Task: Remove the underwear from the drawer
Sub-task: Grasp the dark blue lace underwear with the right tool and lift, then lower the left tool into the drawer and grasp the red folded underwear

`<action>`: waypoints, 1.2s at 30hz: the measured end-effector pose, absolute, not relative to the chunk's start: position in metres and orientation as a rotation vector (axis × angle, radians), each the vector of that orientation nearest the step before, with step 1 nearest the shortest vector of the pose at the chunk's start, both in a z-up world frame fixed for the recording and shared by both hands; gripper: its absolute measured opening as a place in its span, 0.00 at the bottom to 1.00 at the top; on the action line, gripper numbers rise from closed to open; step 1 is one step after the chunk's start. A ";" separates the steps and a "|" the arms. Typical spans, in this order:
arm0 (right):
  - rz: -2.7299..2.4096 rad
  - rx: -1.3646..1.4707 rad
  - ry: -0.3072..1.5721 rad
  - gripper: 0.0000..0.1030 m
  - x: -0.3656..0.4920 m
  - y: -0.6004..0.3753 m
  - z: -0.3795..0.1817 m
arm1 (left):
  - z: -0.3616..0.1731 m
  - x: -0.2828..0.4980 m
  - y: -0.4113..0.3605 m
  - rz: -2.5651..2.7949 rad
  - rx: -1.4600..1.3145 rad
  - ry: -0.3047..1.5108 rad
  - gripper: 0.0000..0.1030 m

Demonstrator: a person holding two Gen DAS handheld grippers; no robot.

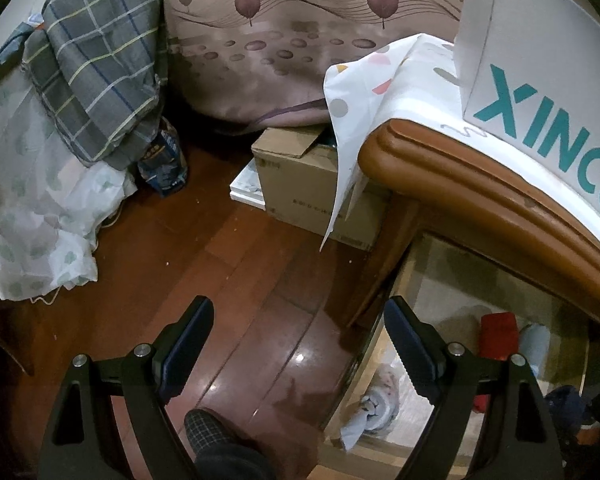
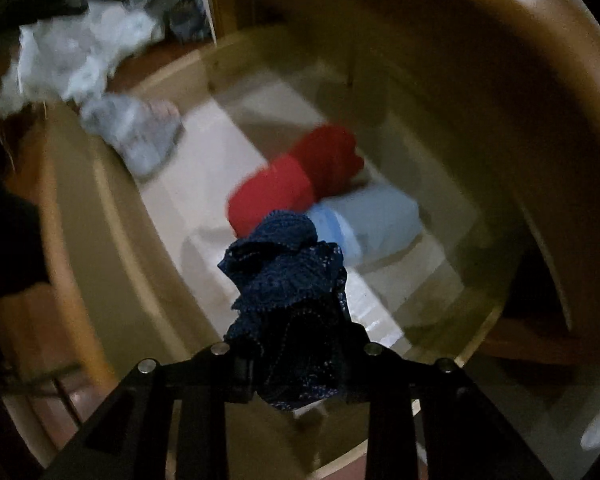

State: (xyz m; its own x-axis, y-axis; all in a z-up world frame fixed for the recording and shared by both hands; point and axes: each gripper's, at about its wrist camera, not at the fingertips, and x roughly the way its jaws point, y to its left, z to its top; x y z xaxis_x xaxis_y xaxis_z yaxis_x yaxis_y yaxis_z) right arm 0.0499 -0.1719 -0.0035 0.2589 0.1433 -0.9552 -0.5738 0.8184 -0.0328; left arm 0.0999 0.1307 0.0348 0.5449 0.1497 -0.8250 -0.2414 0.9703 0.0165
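My right gripper clamps the navy underwear above the drawer to clear it, left gripper gaping idle.

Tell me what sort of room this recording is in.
Most likely a bedroom: a bed with a leaf-patterned cover, a folded plaid quilt, and an open wooden drawer holding rolled clothes.

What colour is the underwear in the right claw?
Dark blue underwear, finely dotted; right wrist view.
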 end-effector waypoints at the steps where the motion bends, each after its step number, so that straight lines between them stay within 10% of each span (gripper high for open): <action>1: 0.497 -0.386 1.204 0.27 0.050 -0.170 0.003 | 0.035 0.100 0.130 0.228 -0.108 0.967 0.82; 36: -0.065 0.239 0.780 0.27 -0.010 -0.262 0.055 | -0.029 0.096 -0.009 -0.056 -0.149 1.234 0.81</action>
State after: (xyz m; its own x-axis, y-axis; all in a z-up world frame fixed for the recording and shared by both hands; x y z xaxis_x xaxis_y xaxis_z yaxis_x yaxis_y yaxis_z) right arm -0.0104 -0.2618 0.0549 0.7106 0.0301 -0.7030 0.1460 0.9710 0.1892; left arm 0.0964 -0.0089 -0.0286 0.3302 -0.1236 -0.9358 -0.0383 0.9888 -0.1441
